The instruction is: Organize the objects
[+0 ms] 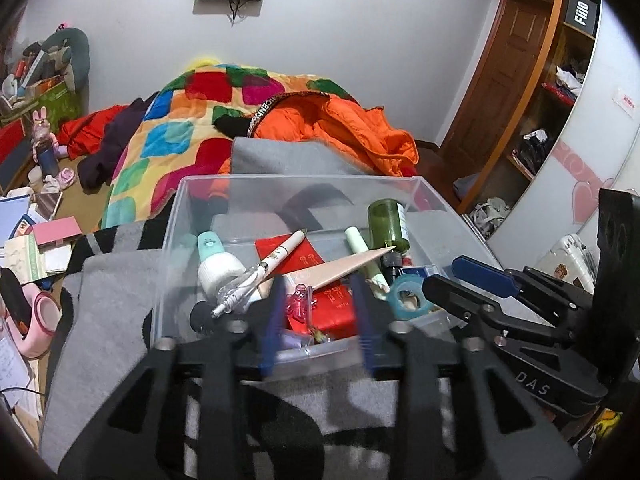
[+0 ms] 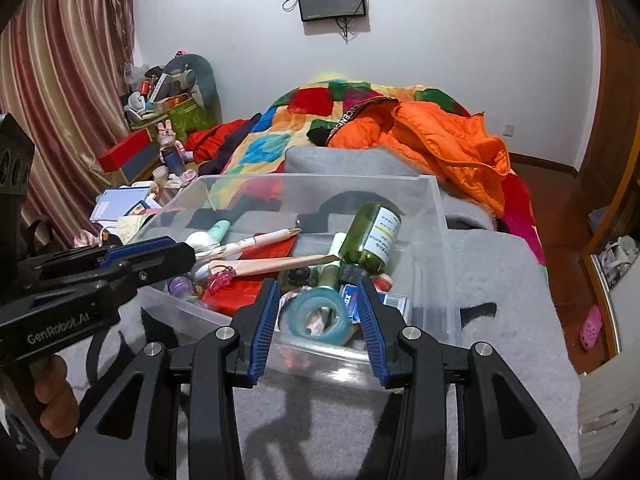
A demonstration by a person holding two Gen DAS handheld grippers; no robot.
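A clear plastic bin point(image 1: 176, 216) point(image 2: 440, 216) sits on a grey blanket and holds several items: a green bottle point(image 1: 386, 222) point(image 2: 370, 236), a white pen point(image 1: 276, 260) point(image 2: 256, 240), a beige shoehorn-like stick point(image 1: 344, 268) point(image 2: 276, 264), a red packet point(image 1: 336, 312) point(image 2: 232, 298), a teal tape roll point(image 1: 408, 294) point(image 2: 318, 314), a white and mint tube point(image 1: 218, 262). My left gripper point(image 1: 318, 320) is open over the bin's near wall. My right gripper point(image 2: 320, 320) is open with the tape roll between its fingers, apart from the pads.
The grey blanket point(image 2: 500, 280) covers the bed end. A colourful quilt point(image 1: 172, 136) and an orange jacket point(image 2: 440, 140) lie behind the bin. A cluttered bedside area point(image 1: 32, 240) is at left. A wooden wardrobe point(image 1: 540, 100) stands at right.
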